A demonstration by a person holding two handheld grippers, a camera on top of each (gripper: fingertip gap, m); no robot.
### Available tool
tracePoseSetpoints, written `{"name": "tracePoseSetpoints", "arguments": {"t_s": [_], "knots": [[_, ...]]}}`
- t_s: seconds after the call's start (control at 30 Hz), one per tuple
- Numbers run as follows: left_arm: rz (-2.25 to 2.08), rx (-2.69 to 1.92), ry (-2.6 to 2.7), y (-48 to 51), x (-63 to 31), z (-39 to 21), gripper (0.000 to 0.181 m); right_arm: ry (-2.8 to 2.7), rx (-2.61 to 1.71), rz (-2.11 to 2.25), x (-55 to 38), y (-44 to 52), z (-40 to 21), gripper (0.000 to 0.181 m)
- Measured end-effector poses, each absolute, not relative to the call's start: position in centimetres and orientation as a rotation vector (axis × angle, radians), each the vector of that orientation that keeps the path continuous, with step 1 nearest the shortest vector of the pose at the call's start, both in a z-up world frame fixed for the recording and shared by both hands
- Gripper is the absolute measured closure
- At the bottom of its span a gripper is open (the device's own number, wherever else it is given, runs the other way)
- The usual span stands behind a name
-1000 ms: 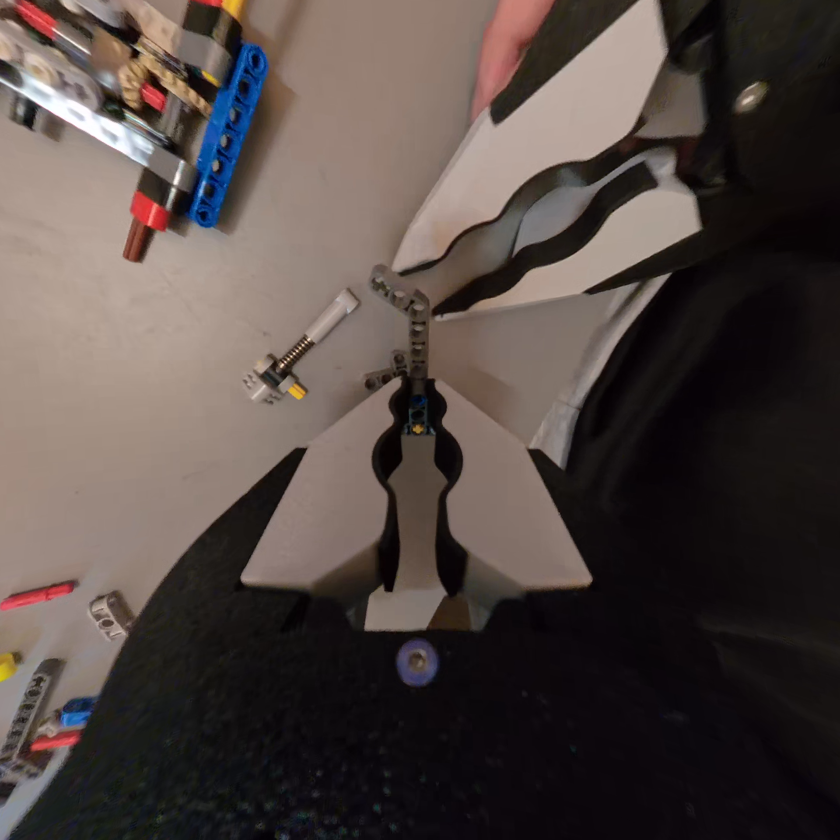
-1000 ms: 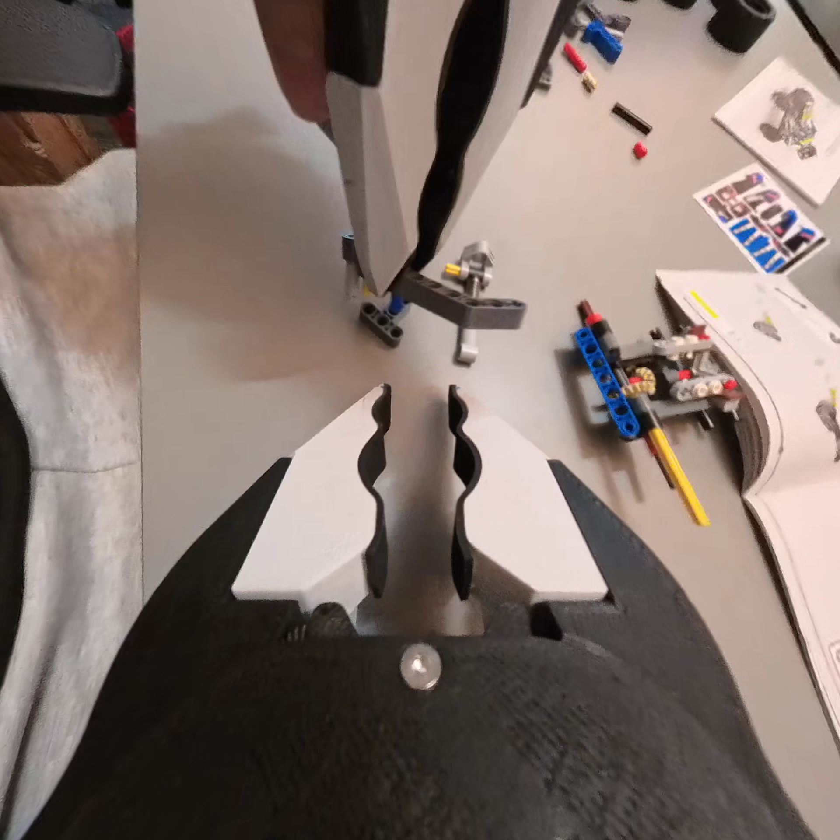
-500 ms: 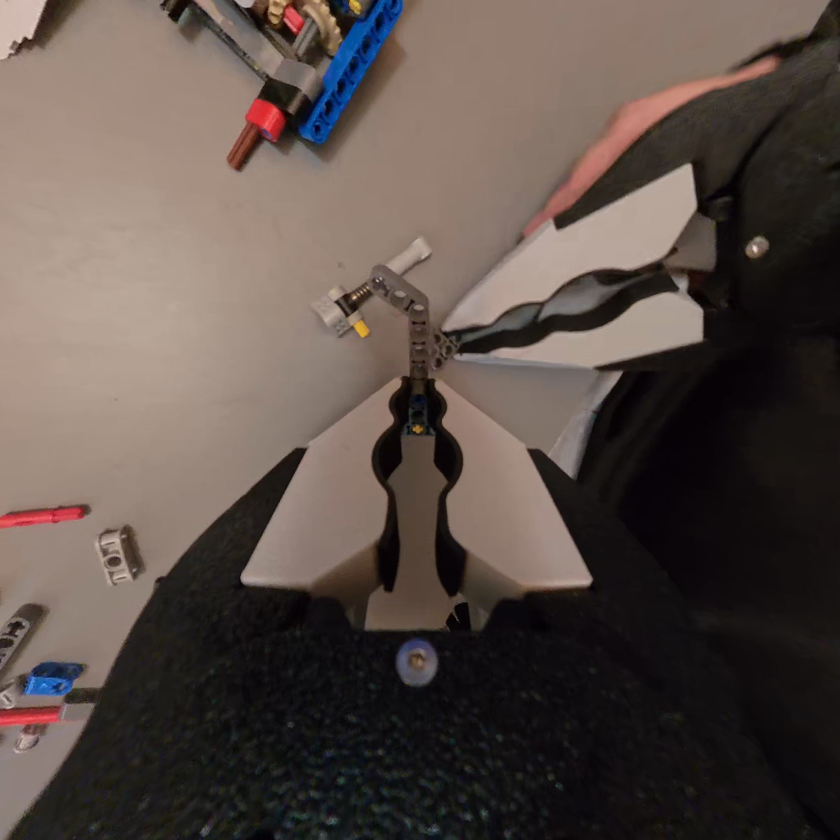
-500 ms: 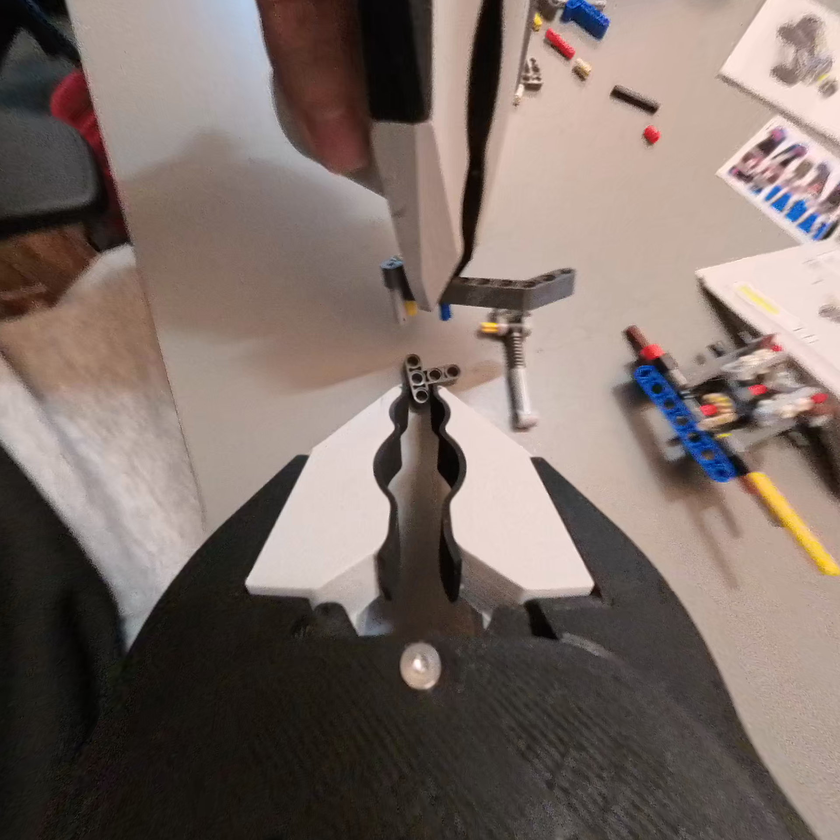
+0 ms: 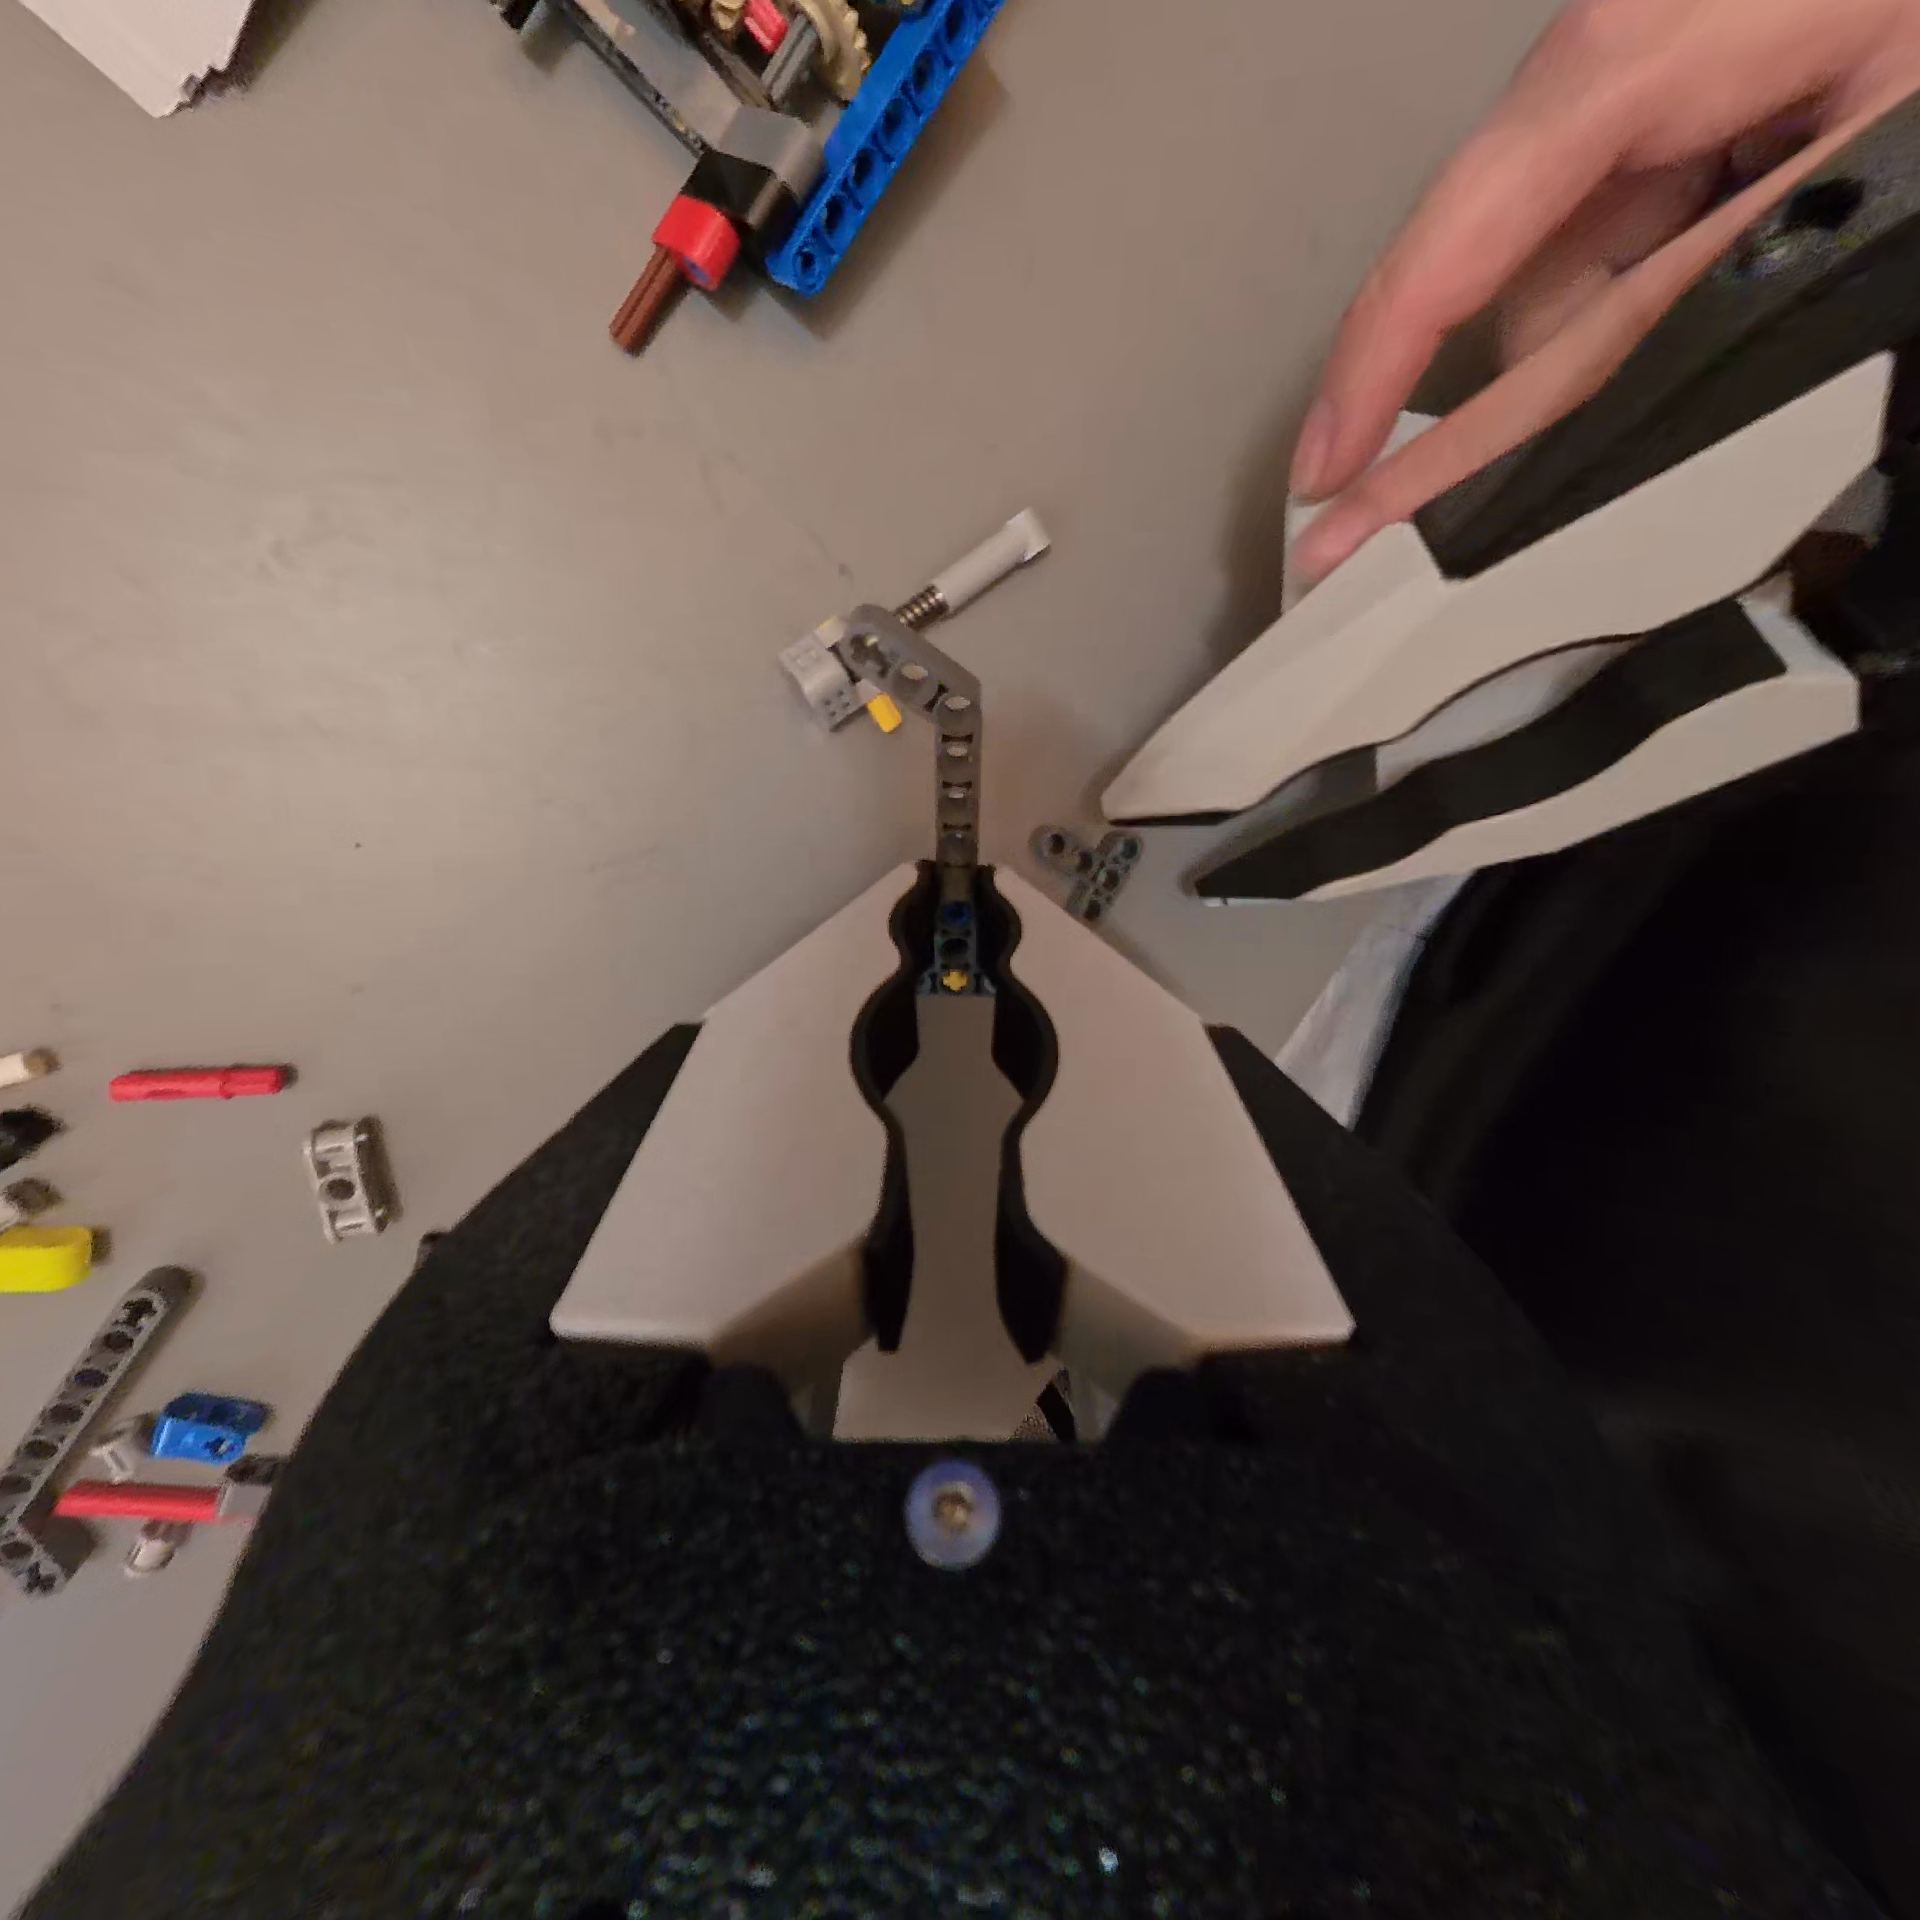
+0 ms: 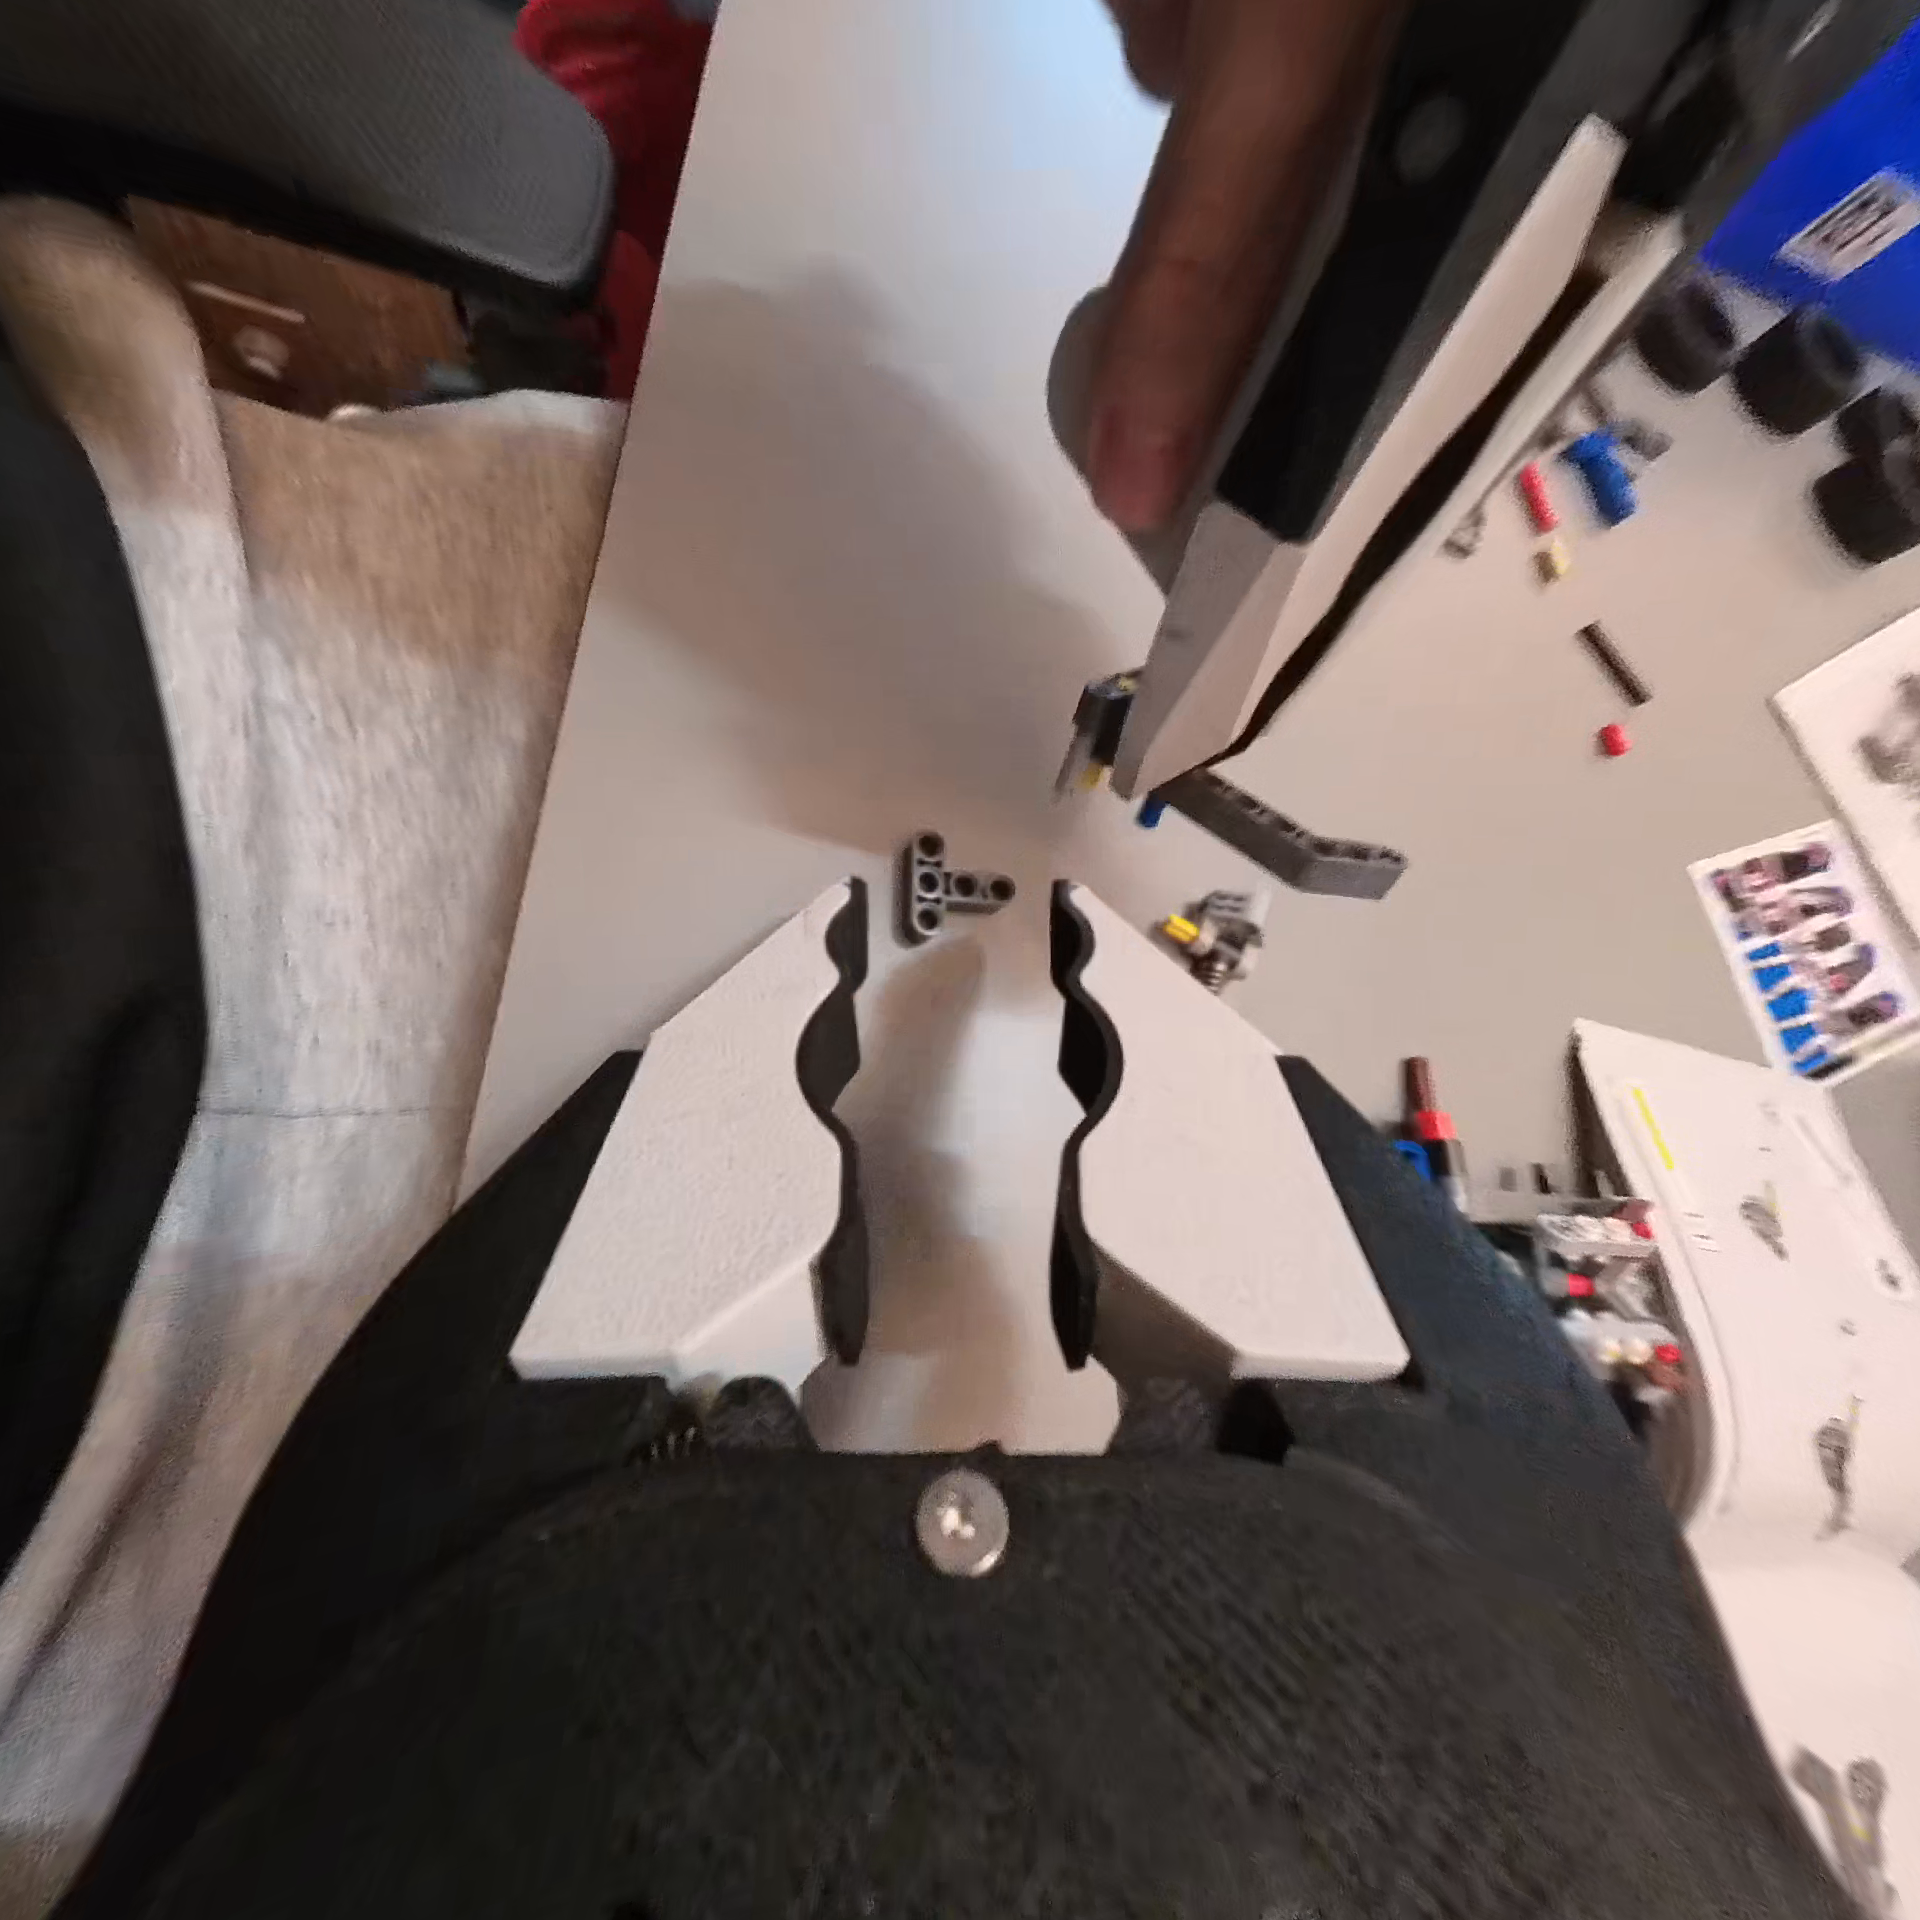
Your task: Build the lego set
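The left gripper (image 5: 954, 883) pinches the bent grey beam (image 5: 951, 748) by its pinned end and holds it clear of the counter (image 5: 416, 623). The right gripper (image 6: 956, 904) has its fingers spread and grips nothing. The small T-shaped grey piece (image 6: 940, 899) lies flat on the counter just ahead of its fingertips. The step in hand appears to be joining this piece to the beam. The next move calls for closing squarely on the T-piece, then aligning its holes with the beam's pins.
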State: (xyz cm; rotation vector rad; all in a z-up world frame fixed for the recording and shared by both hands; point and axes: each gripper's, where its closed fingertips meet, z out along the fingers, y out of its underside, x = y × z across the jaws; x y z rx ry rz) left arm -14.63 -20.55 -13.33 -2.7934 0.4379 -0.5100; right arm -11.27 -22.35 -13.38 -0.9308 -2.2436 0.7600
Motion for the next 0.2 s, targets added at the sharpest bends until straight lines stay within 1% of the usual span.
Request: {"name": "tracePoseSetpoints", "arguments": {"t_s": [0.03, 0.1, 0.13, 0.17, 0.2], "knots": [[-0.501, -2.793, 0.429, -20.6, -14.8, -13.3, 0.176, -2.272, -0.956, 0.753, -11.3, -22.6, -13.8, 0.148], [-0.496, -2.791, 0.41, -20.7, -15.1, -13.1, 0.176, -2.289, -1.008, 0.635, -11.4, -22.1, -14.9, 0.149], [-0.499, -2.788, 0.397, -20.7, -15.3, -13.1, 0.176, -2.274, -1.021, 0.616, -11.6, -22.2, -15.0, 0.159], [-0.504, -2.788, 0.382, -20.7, -15.4, -13.0, 0.176, -2.259, -1.046, 0.611, -11.7, -22.3, -15.1, 0.163], [-0.509, -2.792, 0.368, -20.8, -15.6, -13.1, 0.176, -2.223, -1.095, 0.593, -12.0, -22.1, -15.1, 0.172]]}}
